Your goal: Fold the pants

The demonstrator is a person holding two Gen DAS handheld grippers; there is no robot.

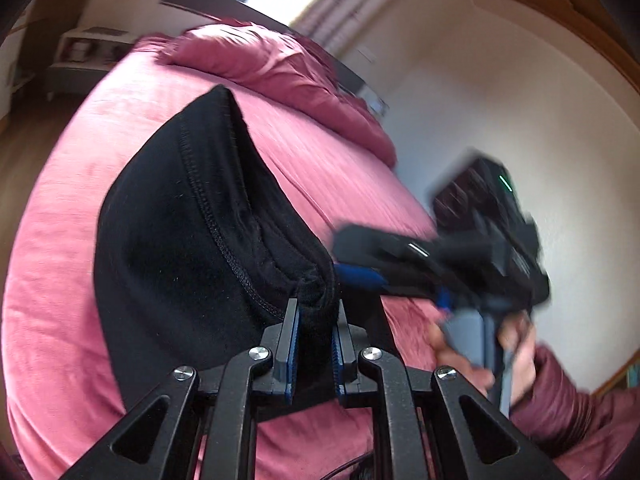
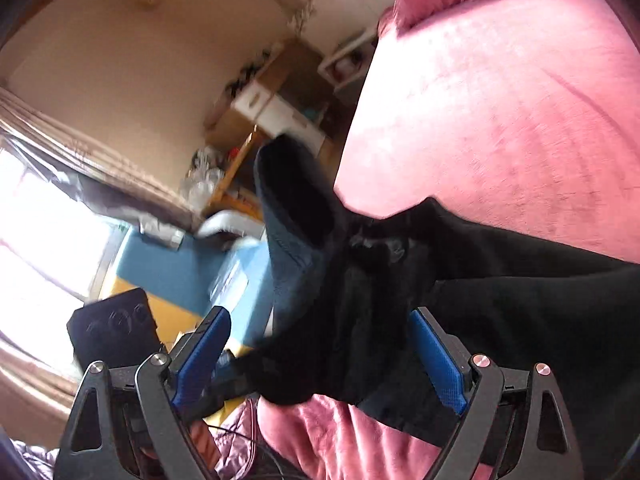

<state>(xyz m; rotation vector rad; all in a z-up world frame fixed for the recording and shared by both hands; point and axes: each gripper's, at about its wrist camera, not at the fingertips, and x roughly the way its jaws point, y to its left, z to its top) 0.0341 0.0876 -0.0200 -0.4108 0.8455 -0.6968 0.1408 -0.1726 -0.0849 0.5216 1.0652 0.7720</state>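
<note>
Left gripper (image 1: 316, 320) is nearly closed, clamped on a bunched edge of the pants (image 1: 192, 248) — black fabric is pinched between the two blue pads and comes out forward and to the left as a raised hump with a stitched seam running along it. The hump stands over the pink bedcover (image 1: 320, 168), so that part of the pants is lifted, not flat.

Right gripper (image 2: 320, 344) stands wide, blue pads far apart. Pants (image 2: 500, 300) lie between and past its fingers: dark cloth fills the gap, one flap sticks up ahead of the jaws, the rest spreads off to the right across the bedcover (image 2: 500, 100). Neither pad visibly presses the cloth; the left pad has clear space beside it, while the right pad is close to the cloth — contact there is unclear. So the fabric is inside the jaws but not gripped.

From the left wrist view the right gripper (image 1: 360, 276) is blurred, at right, its tips just beside the pinched fabric, with a hand (image 1: 516, 356) on its handle and a maroon sleeve (image 1: 568, 392) behind.

Pillow (image 1: 272, 64) at the far end of the bed.
</note>
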